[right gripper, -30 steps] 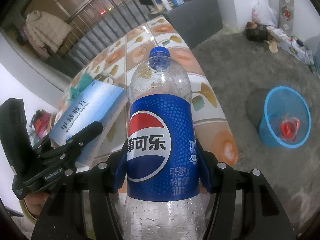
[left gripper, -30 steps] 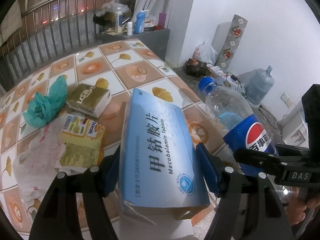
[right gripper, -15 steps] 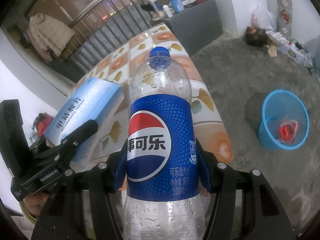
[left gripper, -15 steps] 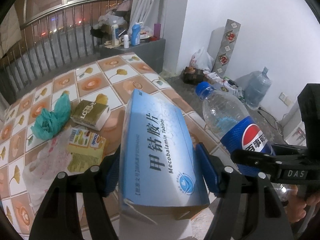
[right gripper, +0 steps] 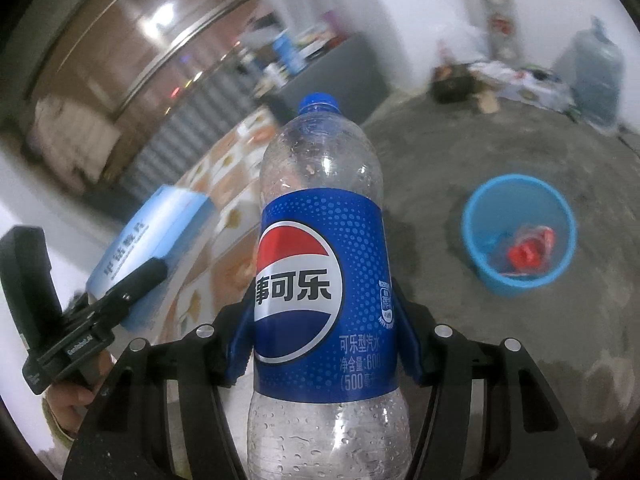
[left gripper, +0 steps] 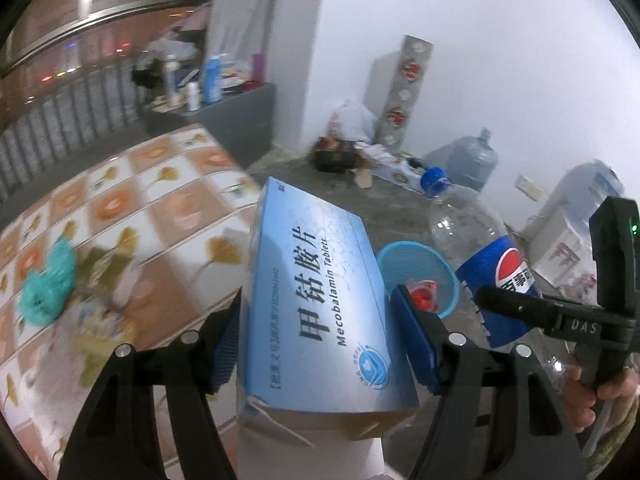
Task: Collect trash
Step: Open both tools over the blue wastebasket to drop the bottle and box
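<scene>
Fingers of your left gripper (left gripper: 320,344) are clamped on the blue tablet box (left gripper: 320,300): each blue pad presses a long side of the box near its lower end, and the box stands up between them, printed face toward the camera, its top end reaching well past the fingertips. One bottom flap of the box hangs loose below the pads. To the left of that grip, the tiled table (left gripper: 168,208) carries a crumpled teal bag (left gripper: 50,286) and some paper or plastic litter beside it, too blurred to identify. None of it touches your gripper.

Moving right, the blue basket (left gripper: 416,272) shows on the concrete floor just behind the box's right edge, with a red item (right gripper: 528,252) inside it.

Further right, your right gripper (right gripper: 324,340) is closed on the Pepsi bottle (right gripper: 324,280). Both pads bear on the blue label at the bottle's middle, one on each side. The bottle stands upright in the grip, blue cap on, empty apart from droplets on its inner wall. From this camera the basket lies on the floor to the right of the bottle, apart from it, and the table edge runs to its left.

A large water jug (left gripper: 472,160) stands by the far wall.
</scene>
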